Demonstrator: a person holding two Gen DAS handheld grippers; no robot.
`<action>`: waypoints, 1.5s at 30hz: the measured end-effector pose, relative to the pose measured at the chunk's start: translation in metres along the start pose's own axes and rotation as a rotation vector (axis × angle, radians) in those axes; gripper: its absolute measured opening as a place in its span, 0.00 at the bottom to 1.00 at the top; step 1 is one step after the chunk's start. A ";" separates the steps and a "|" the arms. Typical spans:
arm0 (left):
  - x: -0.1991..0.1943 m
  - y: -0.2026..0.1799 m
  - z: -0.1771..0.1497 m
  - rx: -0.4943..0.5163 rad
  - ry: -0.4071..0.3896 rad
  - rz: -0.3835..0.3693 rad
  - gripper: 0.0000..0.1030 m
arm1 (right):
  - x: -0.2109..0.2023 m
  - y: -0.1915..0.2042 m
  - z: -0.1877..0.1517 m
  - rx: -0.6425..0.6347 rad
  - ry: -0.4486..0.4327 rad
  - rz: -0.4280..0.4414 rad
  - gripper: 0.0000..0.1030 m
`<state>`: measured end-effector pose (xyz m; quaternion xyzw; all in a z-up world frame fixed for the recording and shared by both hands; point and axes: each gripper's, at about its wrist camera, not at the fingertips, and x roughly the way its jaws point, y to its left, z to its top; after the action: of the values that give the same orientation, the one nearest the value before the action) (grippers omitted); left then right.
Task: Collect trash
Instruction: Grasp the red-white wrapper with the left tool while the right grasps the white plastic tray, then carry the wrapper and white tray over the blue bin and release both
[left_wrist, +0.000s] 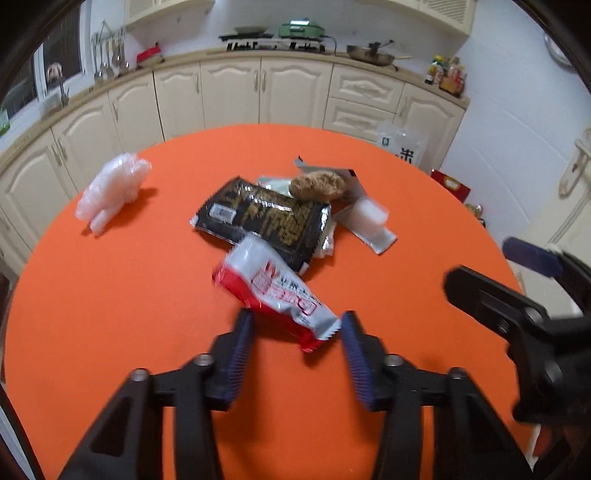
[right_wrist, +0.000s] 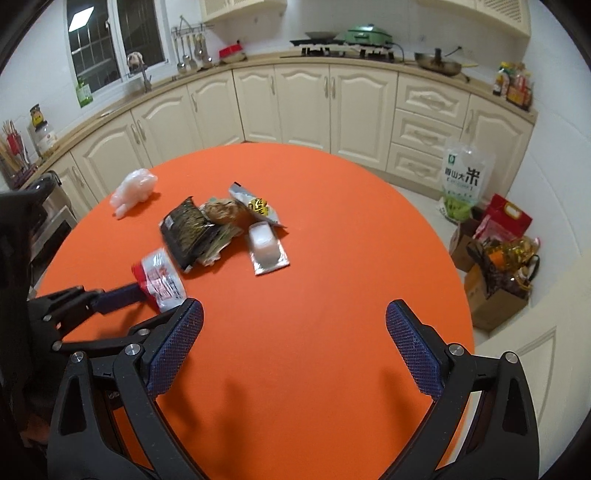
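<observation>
A pile of trash lies on the round orange table (left_wrist: 110, 295): a red-and-white wrapper (left_wrist: 275, 291), a black packet (left_wrist: 262, 218), a brown crumpled lump (left_wrist: 317, 184), a silver wrapper with a white tray (left_wrist: 369, 219) and a crumpled clear plastic bag (left_wrist: 112, 190) apart at the left. My left gripper (left_wrist: 297, 332) is open, its fingers on either side of the red-and-white wrapper's near end, not closed on it. My right gripper (right_wrist: 293, 325) is open and empty over bare table; it shows at the right of the left wrist view (left_wrist: 476, 266). The wrapper (right_wrist: 160, 278) and pile also show in the right wrist view.
Cream kitchen cabinets (right_wrist: 295, 103) curve behind the table, with a stove, pans and bottles on the counter. A rice bag (right_wrist: 463, 181), boxes and bags (right_wrist: 498, 258) stand on the floor right of the table.
</observation>
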<state>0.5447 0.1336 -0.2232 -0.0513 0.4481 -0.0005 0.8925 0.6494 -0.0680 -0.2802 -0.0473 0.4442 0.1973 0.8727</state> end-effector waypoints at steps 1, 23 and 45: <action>0.004 0.002 0.000 0.005 -0.005 0.005 0.23 | 0.005 0.002 0.003 -0.010 0.003 0.009 0.97; 0.000 0.057 -0.002 -0.007 -0.018 -0.105 0.06 | 0.065 0.031 0.030 -0.151 0.062 0.035 0.21; -0.089 -0.105 -0.059 0.183 -0.038 -0.267 0.06 | -0.141 -0.034 -0.116 0.058 -0.143 0.081 0.20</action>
<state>0.4491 0.0284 -0.1768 -0.0287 0.4186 -0.1589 0.8937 0.5000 -0.1718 -0.2413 0.0104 0.3879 0.2223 0.8944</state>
